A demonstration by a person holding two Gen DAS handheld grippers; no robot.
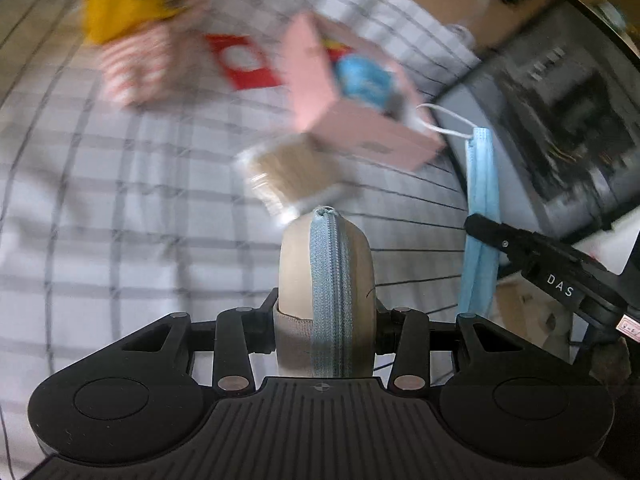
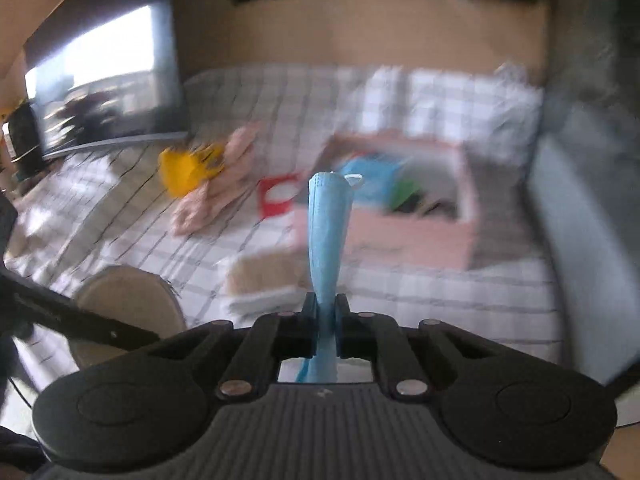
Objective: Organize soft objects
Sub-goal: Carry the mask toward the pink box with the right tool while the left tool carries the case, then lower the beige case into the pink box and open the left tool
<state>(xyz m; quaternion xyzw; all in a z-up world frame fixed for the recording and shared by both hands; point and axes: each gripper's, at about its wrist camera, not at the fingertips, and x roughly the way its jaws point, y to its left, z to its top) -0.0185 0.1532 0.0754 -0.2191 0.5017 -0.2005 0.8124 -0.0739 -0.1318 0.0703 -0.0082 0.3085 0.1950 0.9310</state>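
My left gripper (image 1: 325,309) is shut on a beige pouch (image 1: 294,264) with a light blue zip, held upright above the checked bedsheet (image 1: 100,200). To its right, my right gripper (image 1: 480,226) is shut on a folded blue face mask (image 1: 482,168) that hangs with a white ear loop on top. In the right wrist view the mask (image 2: 328,220) stands up from the closed right gripper (image 2: 326,314), and the pouch (image 2: 128,292) shows low on the left. An open pink box (image 1: 320,80) (image 2: 400,236) lies ahead with blue and green items inside.
A beige pack in clear wrap (image 1: 288,176) (image 2: 264,276) lies before the box. Further back lie a red item (image 2: 276,196), striped pink cloth (image 2: 216,196) and a yellow item (image 2: 188,168). A dark screen (image 2: 108,80) flanks the bed, with pillows (image 2: 460,108) at its head.
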